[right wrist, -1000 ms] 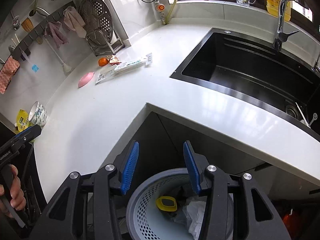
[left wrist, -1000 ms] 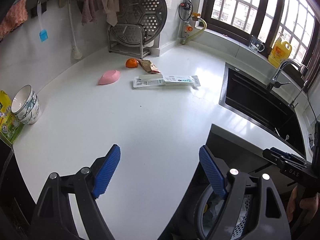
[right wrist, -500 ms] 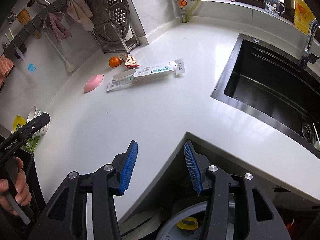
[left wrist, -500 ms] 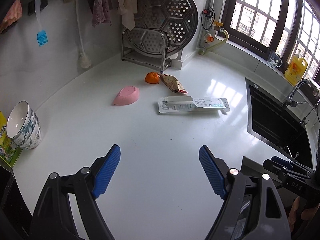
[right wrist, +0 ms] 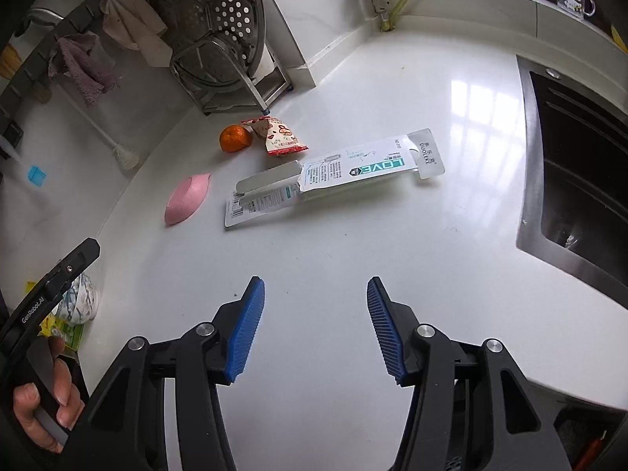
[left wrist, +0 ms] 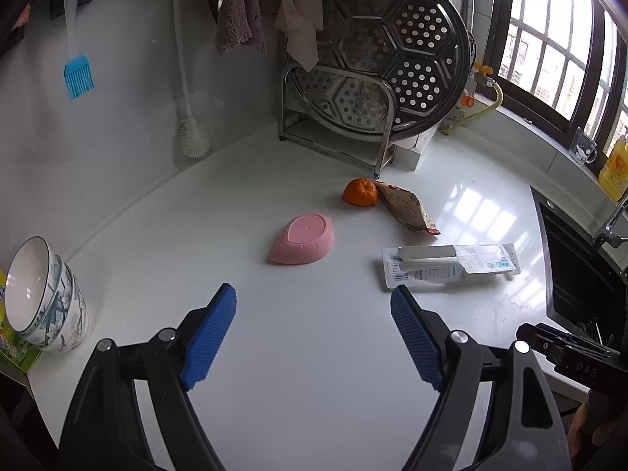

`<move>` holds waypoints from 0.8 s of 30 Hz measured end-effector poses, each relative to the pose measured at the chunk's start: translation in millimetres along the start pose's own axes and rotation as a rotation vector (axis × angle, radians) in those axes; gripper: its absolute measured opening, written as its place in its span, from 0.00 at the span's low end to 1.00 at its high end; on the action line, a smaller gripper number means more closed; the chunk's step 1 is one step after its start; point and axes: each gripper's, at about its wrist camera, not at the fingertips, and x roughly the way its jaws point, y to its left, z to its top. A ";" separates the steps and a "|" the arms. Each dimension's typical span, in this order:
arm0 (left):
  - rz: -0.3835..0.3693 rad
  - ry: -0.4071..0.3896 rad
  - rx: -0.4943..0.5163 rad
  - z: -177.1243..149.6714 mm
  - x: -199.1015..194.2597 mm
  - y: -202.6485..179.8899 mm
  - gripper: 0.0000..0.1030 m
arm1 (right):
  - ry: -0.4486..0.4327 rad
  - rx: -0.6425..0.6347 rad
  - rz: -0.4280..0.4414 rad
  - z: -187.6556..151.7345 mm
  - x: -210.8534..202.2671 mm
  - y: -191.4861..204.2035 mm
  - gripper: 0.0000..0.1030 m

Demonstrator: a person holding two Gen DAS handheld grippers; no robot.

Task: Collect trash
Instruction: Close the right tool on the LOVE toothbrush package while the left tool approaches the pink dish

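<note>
**Worktop trash, uncollected**

Across the white worktop (right wrist: 392, 235), far from both grippers: flat blister package (right wrist: 333, 174), light, stiff, slippery, best pinched at an edge; crumpled snack wrapper (right wrist: 280, 137), soft; orange (right wrist: 234, 138); pink dish (right wrist: 188, 198), apparently empty; stacked bowls (left wrist: 43, 298), top one empty. Left gripper (left wrist: 314, 337) wide open, holding nothing; right gripper (right wrist: 314, 329) opening, nothing between.

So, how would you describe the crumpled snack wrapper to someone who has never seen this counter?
Find the round perforated steel steamer tray standing in its rack at the back of the white counter. Just before the rack lies a small orange tangerine, and the crumpled red-and-beige snack wrapper touches it. Unlike the long flat white package nearby, it is short and wrinkled.
</note>
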 end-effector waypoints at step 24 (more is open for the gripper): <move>-0.052 0.035 0.033 24.4 98.2 24.4 0.77 | -0.063 0.507 0.020 44.7 75.6 -25.5 0.54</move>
